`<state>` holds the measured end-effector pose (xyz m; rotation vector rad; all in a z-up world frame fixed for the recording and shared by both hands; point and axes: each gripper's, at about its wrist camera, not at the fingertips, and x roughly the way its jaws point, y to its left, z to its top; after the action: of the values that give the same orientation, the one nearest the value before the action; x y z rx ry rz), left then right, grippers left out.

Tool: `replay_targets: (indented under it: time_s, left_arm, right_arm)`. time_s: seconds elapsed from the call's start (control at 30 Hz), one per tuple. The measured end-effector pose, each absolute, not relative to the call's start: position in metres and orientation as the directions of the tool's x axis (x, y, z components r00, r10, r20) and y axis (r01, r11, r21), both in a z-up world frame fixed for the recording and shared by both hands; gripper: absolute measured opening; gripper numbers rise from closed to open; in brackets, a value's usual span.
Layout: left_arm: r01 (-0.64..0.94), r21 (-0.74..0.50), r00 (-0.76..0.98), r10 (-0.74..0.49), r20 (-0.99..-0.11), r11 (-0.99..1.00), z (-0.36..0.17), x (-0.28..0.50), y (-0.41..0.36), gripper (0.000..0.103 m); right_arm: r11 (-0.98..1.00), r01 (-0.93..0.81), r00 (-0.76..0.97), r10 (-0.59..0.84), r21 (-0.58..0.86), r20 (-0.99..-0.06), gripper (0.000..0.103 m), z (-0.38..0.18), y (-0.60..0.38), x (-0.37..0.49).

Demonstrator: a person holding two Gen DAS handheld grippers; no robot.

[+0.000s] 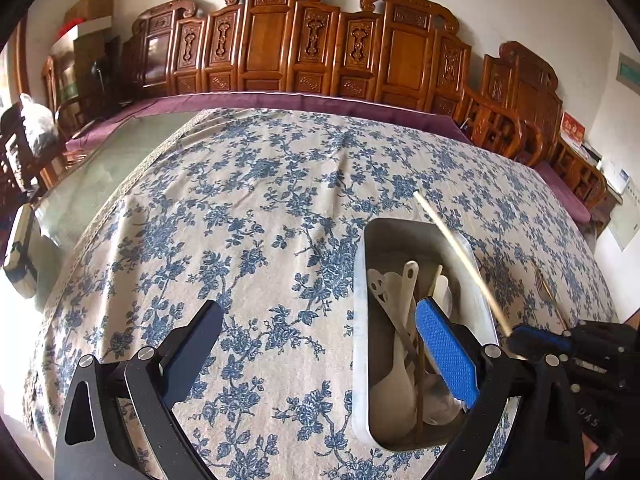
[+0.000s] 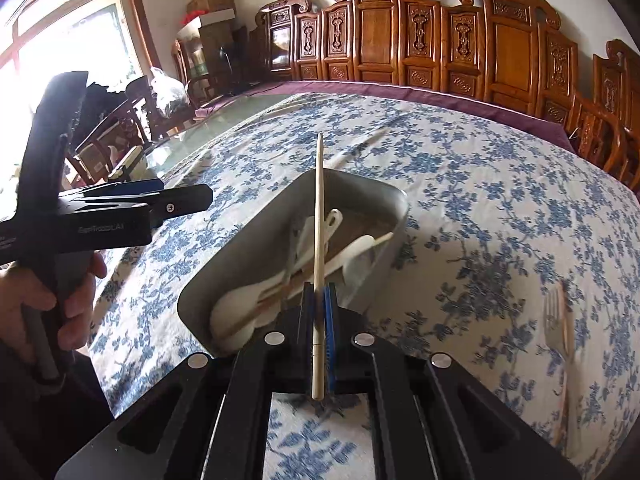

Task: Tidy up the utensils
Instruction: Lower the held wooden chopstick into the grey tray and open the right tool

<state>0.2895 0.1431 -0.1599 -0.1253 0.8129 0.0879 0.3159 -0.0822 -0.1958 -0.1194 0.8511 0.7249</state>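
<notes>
A metal tray sits on the floral tablecloth and holds white spoons and dark chopsticks. My left gripper is open wide with nothing between its fingers; its blue-padded finger hangs over the tray and the other is over bare cloth. My right gripper is shut on a pale chopstick that points up and forward over the tray. In the left wrist view the right gripper sits just right of the tray, with the chopstick slanting across the tray's right rim.
A fork lies on the cloth to the right of the tray, also seen as the fork. A person's hand grips the left gripper at the left. Carved wooden chairs line the table's far side.
</notes>
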Motion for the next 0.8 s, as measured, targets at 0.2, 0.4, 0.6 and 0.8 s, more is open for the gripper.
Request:
replay_targets:
  time_s: [0.2,0.4,0.6,0.8]
  left_arm:
    - [-0.135,-0.081,0.689,0.035,-0.724,0.987,-0.157,0.288,0.149,0.094]
    - [-0.133,-0.08,0.685,0.033,-0.727,0.988,-0.157,0.289,0.148,0.094]
    - [-0.127,-0.07,0.681,0.036,-0.732,0.989,-0.159,0.289,0.144,0.094]
    - [-0.126,-0.068,0.681,0.036,-0.731,0.99,-0.159,0.289,0.143,0.094]
  right_arm:
    - [0.757,-0.627,0.423,0.53,0.185,-0.735,0.006,-0.212,-0.061,0.319]
    - [0.766,-0.617,0.409,0.507,0.18,-0.759,0.006,-0.231,-0.055,0.318]
    - [0.773,-0.605,0.417,0.512,0.191,-0.751,0.006,-0.233,-0.057,0.316]
    - [0.766,-0.599,0.407,0.542,0.233,-0.735,0.007,-0.232,-0.06,0.315]
